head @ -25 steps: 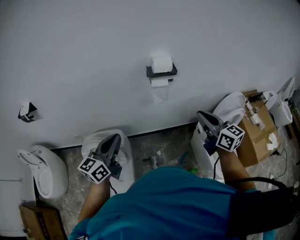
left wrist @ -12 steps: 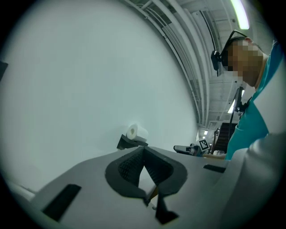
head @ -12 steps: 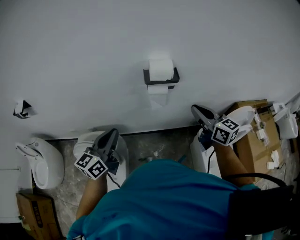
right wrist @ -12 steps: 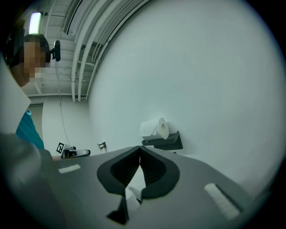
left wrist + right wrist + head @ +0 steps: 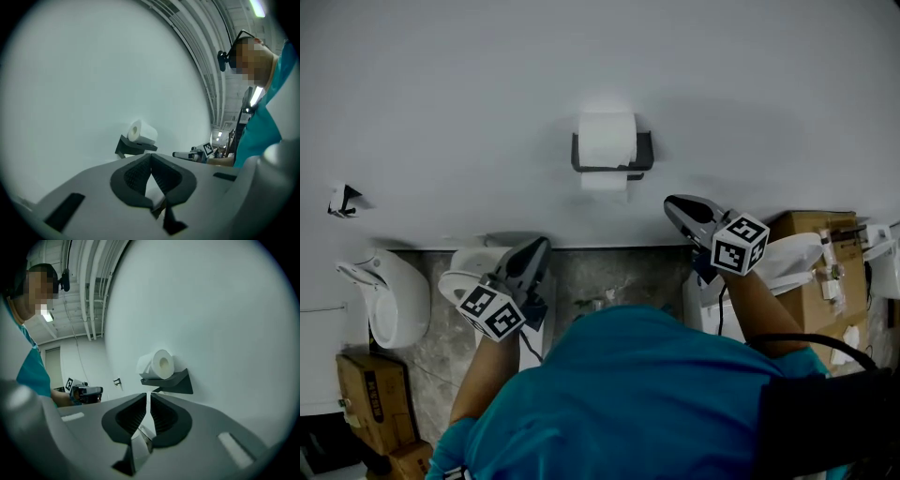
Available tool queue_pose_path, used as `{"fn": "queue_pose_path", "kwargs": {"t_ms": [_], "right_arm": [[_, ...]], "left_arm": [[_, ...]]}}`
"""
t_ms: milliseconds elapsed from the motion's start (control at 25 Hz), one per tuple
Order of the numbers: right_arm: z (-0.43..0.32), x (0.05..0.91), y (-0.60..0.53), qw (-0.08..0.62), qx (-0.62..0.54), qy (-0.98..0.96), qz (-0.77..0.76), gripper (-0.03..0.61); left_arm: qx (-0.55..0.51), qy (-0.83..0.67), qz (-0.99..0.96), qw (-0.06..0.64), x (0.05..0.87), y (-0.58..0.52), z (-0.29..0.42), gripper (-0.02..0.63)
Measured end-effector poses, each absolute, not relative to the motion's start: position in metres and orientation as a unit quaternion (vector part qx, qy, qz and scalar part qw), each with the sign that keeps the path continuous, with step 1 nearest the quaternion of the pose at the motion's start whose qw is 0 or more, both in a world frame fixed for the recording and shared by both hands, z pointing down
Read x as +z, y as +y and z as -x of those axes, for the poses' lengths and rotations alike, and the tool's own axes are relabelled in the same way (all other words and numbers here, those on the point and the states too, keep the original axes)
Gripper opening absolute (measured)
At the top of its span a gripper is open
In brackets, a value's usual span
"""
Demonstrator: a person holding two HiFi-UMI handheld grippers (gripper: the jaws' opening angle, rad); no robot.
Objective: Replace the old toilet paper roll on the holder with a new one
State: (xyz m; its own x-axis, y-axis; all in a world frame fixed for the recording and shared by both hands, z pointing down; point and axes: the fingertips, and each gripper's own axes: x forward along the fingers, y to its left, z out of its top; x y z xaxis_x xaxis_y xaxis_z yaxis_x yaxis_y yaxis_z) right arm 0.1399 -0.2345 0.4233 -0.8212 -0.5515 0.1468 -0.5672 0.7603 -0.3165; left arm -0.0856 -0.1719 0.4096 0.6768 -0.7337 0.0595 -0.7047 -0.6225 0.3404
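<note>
A white toilet paper roll (image 5: 607,139) sits on a dark wall holder (image 5: 643,152), and a short tail of paper (image 5: 604,181) hangs under it. My left gripper (image 5: 541,247) is below and left of the holder, apart from it, shut and empty. My right gripper (image 5: 669,203) is just right of and below the holder, also shut with nothing in it. In the left gripper view the roll (image 5: 142,132) and holder (image 5: 127,148) lie ahead of the shut gripper (image 5: 151,156). In the right gripper view the roll (image 5: 158,364) and holder (image 5: 177,382) stand close ahead of the shut gripper (image 5: 149,394).
White toilets stand on the floor at the left (image 5: 386,302), behind the left gripper (image 5: 472,265) and at the right (image 5: 795,255). Cardboard boxes sit at the right (image 5: 821,281) and bottom left (image 5: 373,398). A small bracket (image 5: 342,199) is on the wall at far left.
Both grippers have moved toward the wall and now flank the holder from below. The right one has come nearer to the holder's right side. Both stay shut.
</note>
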Motion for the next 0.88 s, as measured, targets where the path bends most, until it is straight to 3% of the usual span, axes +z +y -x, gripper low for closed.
{"fn": "queue_pose_path", "kwargs": {"t_ms": [280,360,400,880], "right_arm": [[-0.147,0.432,-0.223,0.021,0.2,-0.917,-0.345,0.003],[-0.155,0.435,-0.219,0.026,0.204,-0.908,-0.364,0.003],[-0.159,0.436,-0.217,0.028,0.206,-0.904,-0.373,0.003],[-0.191,0.437,-0.204,0.028,0.215,-0.873,-0.436,0.003]], "left_arm": [[0.064,-0.306,-0.94,0.135,0.451,-0.241,0.066,0.016],[0.099,-0.267,-0.948,0.141,0.47,-0.261,0.056,0.165],[0.112,-0.251,-0.95,0.146,0.478,-0.271,0.051,0.178],[0.173,-0.164,-0.96,0.146,0.507,-0.319,0.015,0.178]]}}
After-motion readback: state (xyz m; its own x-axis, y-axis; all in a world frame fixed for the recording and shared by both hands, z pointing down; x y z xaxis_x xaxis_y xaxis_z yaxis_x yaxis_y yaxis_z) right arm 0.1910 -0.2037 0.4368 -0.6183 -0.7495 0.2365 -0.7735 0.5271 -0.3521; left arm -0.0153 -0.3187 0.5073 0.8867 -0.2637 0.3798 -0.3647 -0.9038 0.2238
